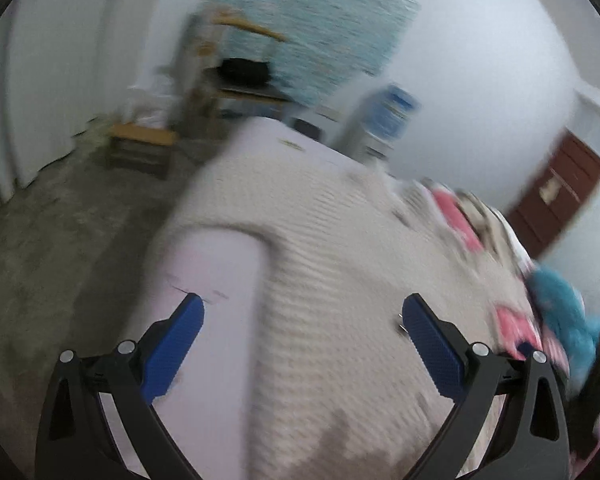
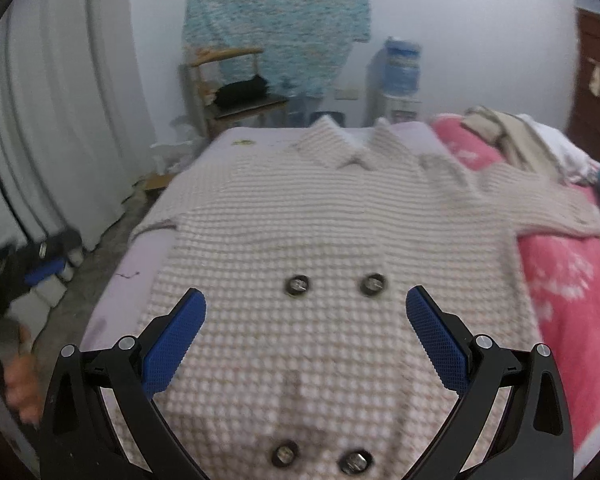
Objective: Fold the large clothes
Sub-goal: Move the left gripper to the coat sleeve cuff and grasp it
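Note:
A large cream waffle-knit coat with dark buttons lies spread flat, front up, on a bed, collar toward the far end. Its right sleeve stretches over a pink blanket. My right gripper is open and empty, hovering above the coat's lower front by the buttons. My left gripper is open and empty above the coat's left side, near the bed's left edge. The left wrist view is blurred by motion.
The bed has a pale lilac sheet. A wooden chair with a dark item, a water dispenser and a turquoise wall cloth stand behind. Piled clothes lie at far right. The left gripper and hand appear at left.

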Available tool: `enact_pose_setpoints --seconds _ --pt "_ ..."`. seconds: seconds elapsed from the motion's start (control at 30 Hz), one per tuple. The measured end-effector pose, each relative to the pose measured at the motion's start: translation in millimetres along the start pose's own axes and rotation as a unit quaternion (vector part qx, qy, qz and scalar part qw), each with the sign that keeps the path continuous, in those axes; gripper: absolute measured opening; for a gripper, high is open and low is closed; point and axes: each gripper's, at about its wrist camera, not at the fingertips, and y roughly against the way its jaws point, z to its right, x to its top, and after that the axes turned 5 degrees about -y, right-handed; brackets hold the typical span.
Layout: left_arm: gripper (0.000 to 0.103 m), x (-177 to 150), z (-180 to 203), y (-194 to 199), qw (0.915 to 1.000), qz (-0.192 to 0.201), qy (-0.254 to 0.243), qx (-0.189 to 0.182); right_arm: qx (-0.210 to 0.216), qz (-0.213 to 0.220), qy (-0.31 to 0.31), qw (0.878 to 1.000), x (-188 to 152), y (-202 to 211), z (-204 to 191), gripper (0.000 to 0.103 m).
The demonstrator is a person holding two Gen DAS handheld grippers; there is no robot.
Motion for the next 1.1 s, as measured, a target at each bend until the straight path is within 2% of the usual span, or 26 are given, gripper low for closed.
enact_pose_setpoints --seconds 0.07,0.1,0.17,0.23,0.27,0.33,0.4,0.47,0.5,0.53,0.7,0.8,0.87,0.97,1.0,1.03,1.07,1.1 --pt "0.098 15 -33 -12 0.9985 -0.012 0.05 0.021 0.009 -0.002 0.009 1.0 3 -10 -6 0.096" --pt "0.098 19 -47 -17 0.9971 -0.017 0.072 0.019 0.011 -0.003 0.012 1.0 4 -12 -9 0.096" --pt "0.098 30 -88 -37 0.9897 -0.038 0.135 0.026 0.019 -0.006 0.015 1.0 4 -18 -14 0.096" --pt "0.098 33 -122 -59 0.9786 -0.061 0.196 0.009 0.023 -0.014 0.017 1.0 4 -26 -16 0.096" --pt "0.097 31 -140 -72 0.9686 -0.079 0.236 0.0 0.023 -0.017 0.017 0.999 3 -28 -16 0.096" --pt "0.096 23 -169 -94 0.9438 -0.101 0.311 -0.047 0.022 -0.026 0.016 0.999 2 -34 -15 0.096" --pt "0.095 9 -194 -117 0.9083 -0.118 0.393 -0.08 0.018 -0.033 0.014 0.999 3 -40 -13 0.096" --pt "0.095 3 -205 -133 0.8878 -0.131 0.428 -0.107 0.014 -0.04 0.01 0.999 4 -46 -10 0.096" --pt "0.095 -4 -211 -144 0.8707 -0.141 0.455 -0.121 0.012 -0.042 0.008 0.999 4 -48 -10 0.096" --pt "0.095 -8 -215 -150 0.8595 -0.145 0.471 -0.135 0.01 -0.047 0.005 0.999 4 -51 -8 0.096" --pt "0.095 -30 -235 -184 0.8175 -0.158 0.529 -0.164 0.009 -0.063 -0.005 0.998 3 -60 -7 0.096" --pt "0.095 -41 -256 -210 0.779 -0.15 0.581 -0.181 0.009 -0.069 -0.005 0.998 1 -62 -9 0.096" --pt "0.094 -44 -263 -227 0.7618 -0.154 0.6 -0.19 0.007 -0.072 -0.003 0.997 1 -65 -8 0.096" --pt "0.09 -50 -273 -249 0.7524 -0.157 0.612 -0.187 0.002 -0.078 -0.004 0.997 0 -70 -6 0.096" --pt "0.086 -50 -273 -252 0.7486 -0.158 0.616 -0.188 0.0 -0.08 -0.005 0.997 0 -71 -5 0.096" --pt "0.079 -51 -277 -257 0.7408 -0.154 0.626 -0.189 -0.003 -0.081 -0.007 0.997 1 -73 -3 0.096" --pt "0.076 -51 -280 -259 0.7377 -0.151 0.631 -0.186 -0.005 -0.082 -0.009 0.997 1 -74 -1 0.096" --pt "0.066 -43 -282 -269 0.7367 -0.15 0.634 -0.183 -0.008 -0.084 -0.012 0.996 1 -75 2 0.096"
